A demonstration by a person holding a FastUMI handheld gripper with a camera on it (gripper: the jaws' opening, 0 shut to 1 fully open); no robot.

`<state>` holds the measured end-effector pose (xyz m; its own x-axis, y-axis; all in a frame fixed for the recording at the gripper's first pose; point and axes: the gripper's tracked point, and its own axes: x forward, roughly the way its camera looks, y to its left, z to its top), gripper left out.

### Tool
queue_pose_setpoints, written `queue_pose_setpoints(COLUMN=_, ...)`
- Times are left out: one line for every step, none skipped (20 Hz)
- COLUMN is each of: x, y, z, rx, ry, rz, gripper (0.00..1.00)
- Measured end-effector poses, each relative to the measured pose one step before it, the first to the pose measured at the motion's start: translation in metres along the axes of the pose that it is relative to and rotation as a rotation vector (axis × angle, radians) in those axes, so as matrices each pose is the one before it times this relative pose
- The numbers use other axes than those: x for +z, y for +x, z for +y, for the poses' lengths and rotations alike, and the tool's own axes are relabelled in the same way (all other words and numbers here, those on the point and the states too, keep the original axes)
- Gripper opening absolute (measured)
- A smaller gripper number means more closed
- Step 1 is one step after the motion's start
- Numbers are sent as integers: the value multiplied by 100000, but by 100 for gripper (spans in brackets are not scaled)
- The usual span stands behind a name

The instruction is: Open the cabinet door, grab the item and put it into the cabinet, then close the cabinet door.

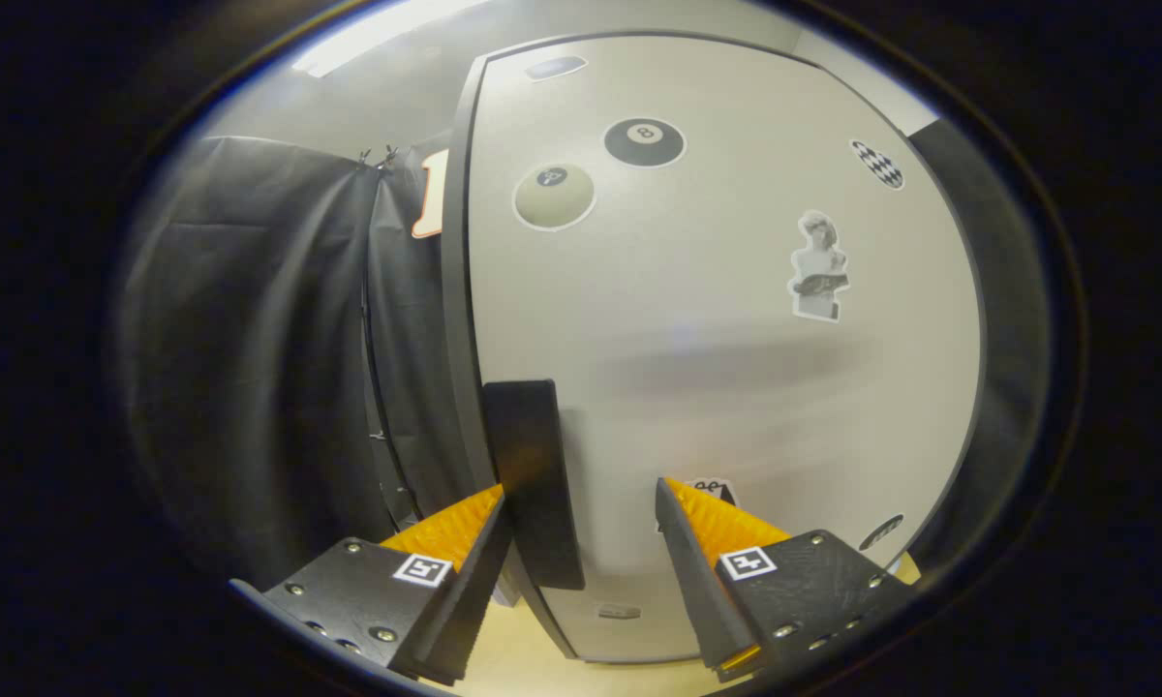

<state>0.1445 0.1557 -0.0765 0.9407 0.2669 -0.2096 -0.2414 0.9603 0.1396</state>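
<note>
A white cabinet door with several stickers stands shut right in front of me, framed by a dark edge. Its black upright handle sits near the door's left edge. My gripper is open, close to the door. The handle lies between the fingers, hard against the inner side of the left finger, while the right finger is well apart from it. The item for the cabinet is out of sight.
Black cloth hangs to the left of the cabinet. A light wooden surface shows below the door, under the fingers. A dark cabinet side runs along the door's right edge.
</note>
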Motion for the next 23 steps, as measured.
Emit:
queue_pose_setpoints(x=394, y=-486, z=-14, rx=406, ry=168, rz=-1070, gripper=85)
queue_pose_setpoints(x=705, y=-575, z=-7, rx=324, ry=-53, rz=-2073, gripper=85)
queue_pose_setpoints(x=698, y=-685, z=-305, rx=-1009, ry=-506, rz=-1968, gripper=85)
queue_pose_setpoints(x=651, y=-961, z=-605, rx=-1770, ry=-734, rz=-1847, gripper=85)
queue_pose_setpoints(x=660, y=-656, z=-677, rx=-1994, ry=-575, rz=-2024, gripper=85)
queue_pose_setpoints(x=767, y=-676, z=-823, rx=-2336, ry=-529, rz=-1721, gripper=85)
queue_pose_setpoints(x=699, y=-655, z=-865, rx=-2462, ry=-1214, rz=-1508, gripper=85)
queue_pose_setpoints(x=601, y=-697, z=-1050, rx=-2663, ry=-1704, rz=-1660, gripper=85)
queue_pose_setpoints(x=417, y=-854, z=-1025, rx=-2656, ry=-1702, rz=-1194, gripper=85)
queue_pose_setpoints(x=413, y=-768, z=-1052, rx=-2531, ry=-1279, rz=-689, gripper=85)
queue_pose_setpoints(x=144, y=-789, z=-1007, rx=-2586, ry=-1030, rz=-259, gripper=85)
queue_pose_setpoints(x=106, y=-857, z=-1076, rx=-2599, ry=-1251, rz=66, gripper=85)
queue_pose_setpoints(x=164, y=-972, z=-914, rx=-2146, ry=-1570, rz=-373, gripper=85)
queue_pose_setpoints(x=233, y=-800, z=-866, rx=-2105, ry=-1705, rz=-498, gripper=85)
queue_pose_setpoints(x=53, y=-825, z=-707, rx=-1806, ry=-1477, rz=-275, gripper=85)
queue_pose_setpoints(x=197, y=-852, z=-679, rx=-1776, ry=-1056, rz=-259, gripper=85)
queue_pose_setpoints(x=71, y=-941, z=-648, rx=-1697, ry=-875, rz=52, gripper=85)
queue_pose_setpoints(x=45, y=-873, z=-652, rx=-1643, ry=-570, rz=90, gripper=85)
queue_pose_setpoints(x=67, y=-840, z=-552, rx=-1352, ry=-381, rz=-58, gripper=85)
queue_pose_setpoints(x=137, y=-836, z=-511, rx=-1416, ry=-335, rz=-231, gripper=85)
queue_pose_setpoints(x=67, y=-745, z=-415, rx=-1079, ry=-193, rz=-36, gripper=85)
queue_pose_setpoints(x=93, y=-729, z=-430, rx=-1062, ry=-127, rz=-16, gripper=85)
queue_pose_setpoints(x=-45, y=-840, z=-521, rx=-1101, ry=-58, rz=77, gripper=85)
